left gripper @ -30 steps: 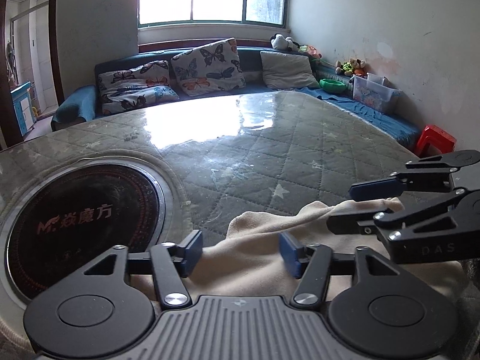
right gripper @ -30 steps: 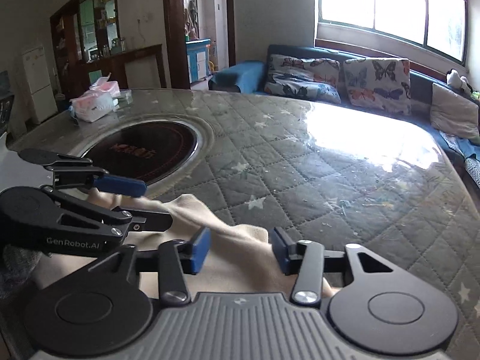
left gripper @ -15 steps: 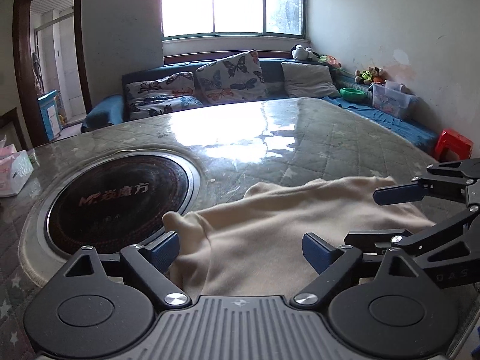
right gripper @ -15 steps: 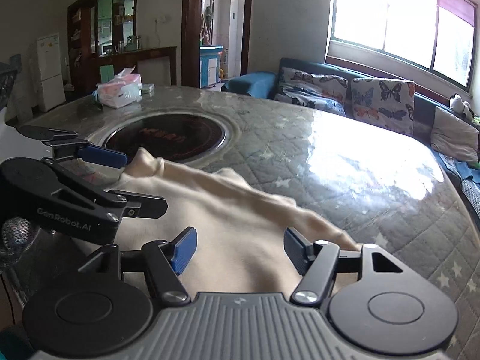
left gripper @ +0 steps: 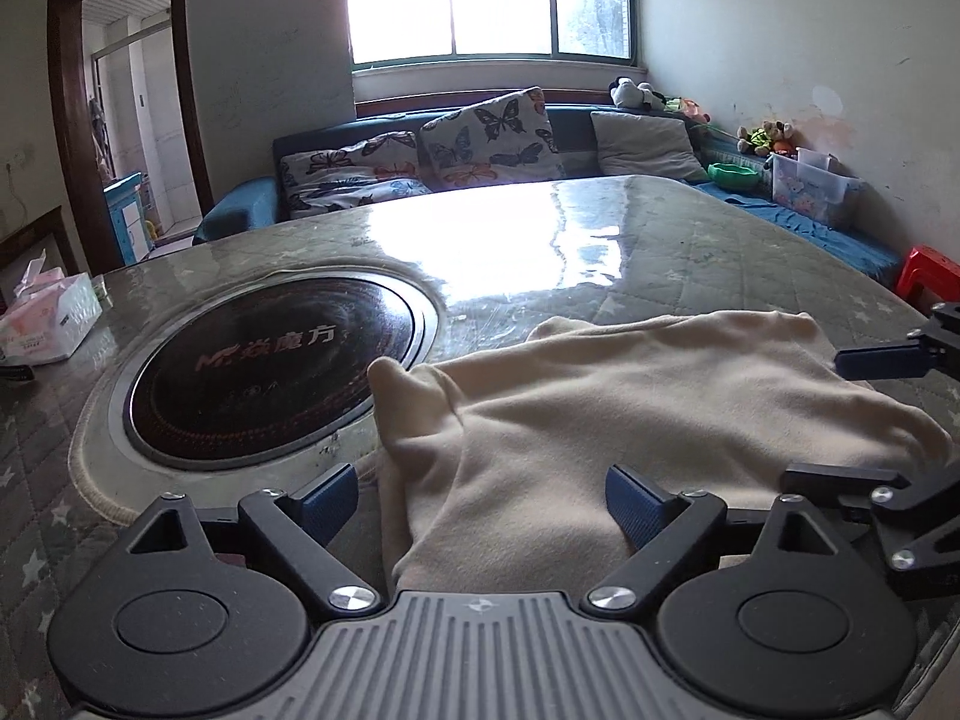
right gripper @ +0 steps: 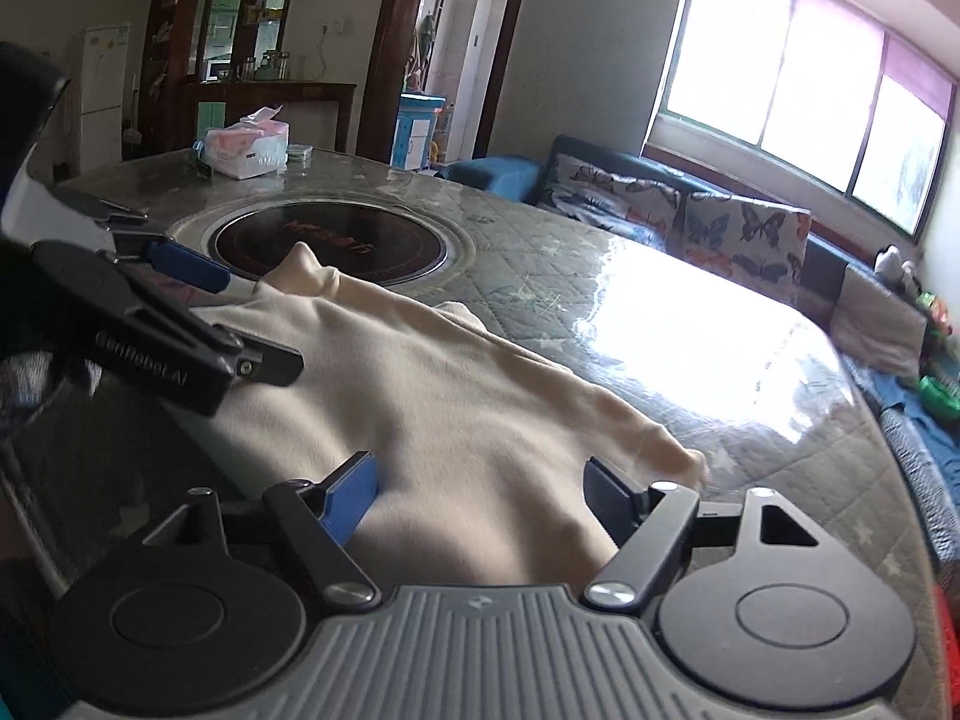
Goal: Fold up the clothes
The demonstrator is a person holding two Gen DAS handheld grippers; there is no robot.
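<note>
A cream garment (left gripper: 630, 408) lies folded over near the front edge of the table, one rumpled corner reaching toward the round hob. My left gripper (left gripper: 480, 498) is open just above its left part, blue pads wide apart and clear of the fabric. My right gripper (right gripper: 483, 492) hovers over the right part of the same garment (right gripper: 456, 396); its jaws are opening, cloth lies below them and the pads are not pressing it. Each gripper shows in the other's view: the right gripper (left gripper: 858, 420) at the right edge, the left gripper (right gripper: 231, 315) at the left.
A black round hob (left gripper: 270, 366) is set into the glass-topped quilted table (left gripper: 690, 240). A tissue box (left gripper: 48, 318) stands at the far left. Behind the table are a blue sofa with butterfly cushions (left gripper: 480, 138) and a red stool (left gripper: 927, 276).
Both grippers have drawn back toward the near edge with their jaws widening. Much more of the cream garment now shows, lying loose on the table.
</note>
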